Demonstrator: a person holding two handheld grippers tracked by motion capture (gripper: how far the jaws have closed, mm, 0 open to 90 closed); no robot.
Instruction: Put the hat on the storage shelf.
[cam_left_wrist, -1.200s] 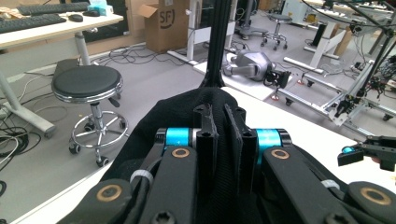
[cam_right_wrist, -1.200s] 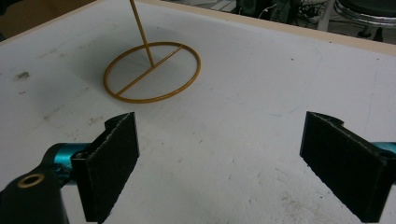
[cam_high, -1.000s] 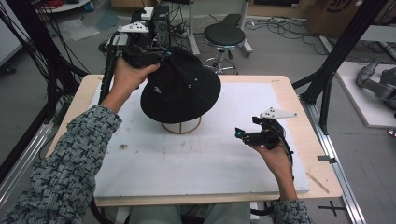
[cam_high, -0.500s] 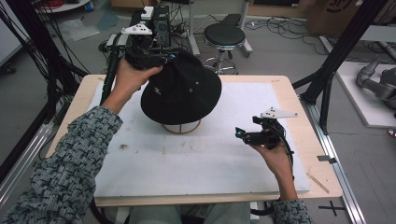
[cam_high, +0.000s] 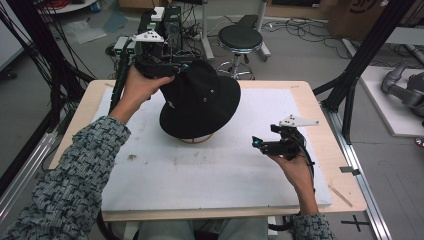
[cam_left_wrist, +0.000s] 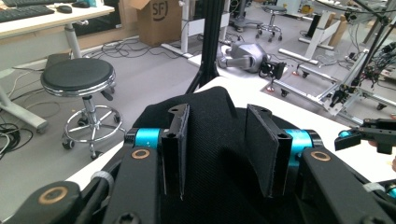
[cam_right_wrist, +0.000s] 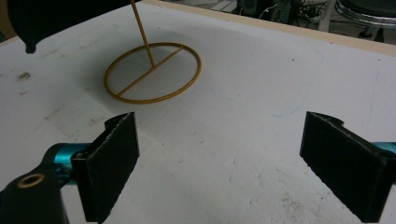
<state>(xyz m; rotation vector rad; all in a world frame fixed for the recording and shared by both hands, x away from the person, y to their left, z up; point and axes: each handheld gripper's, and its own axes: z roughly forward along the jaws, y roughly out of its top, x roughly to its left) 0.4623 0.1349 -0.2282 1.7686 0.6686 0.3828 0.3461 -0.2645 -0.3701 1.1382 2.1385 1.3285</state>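
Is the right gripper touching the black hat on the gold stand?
Apart. The high view shows the right gripper held over bare white mat, clear of the black hat. In the right gripper view its open jaws hold nothing, and the gold stand sits farther off.

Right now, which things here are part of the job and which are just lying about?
Part of the job:
hat
gold stand
left gripper, jaws just opening around the hat's brim
right gripper, open and empty

Just lying about:
stool
cardboard box
floor cables

High view looks down over the table (cam_high: 150, 200); both tool views sit close, sharing the black hat (cam_high: 200, 100)
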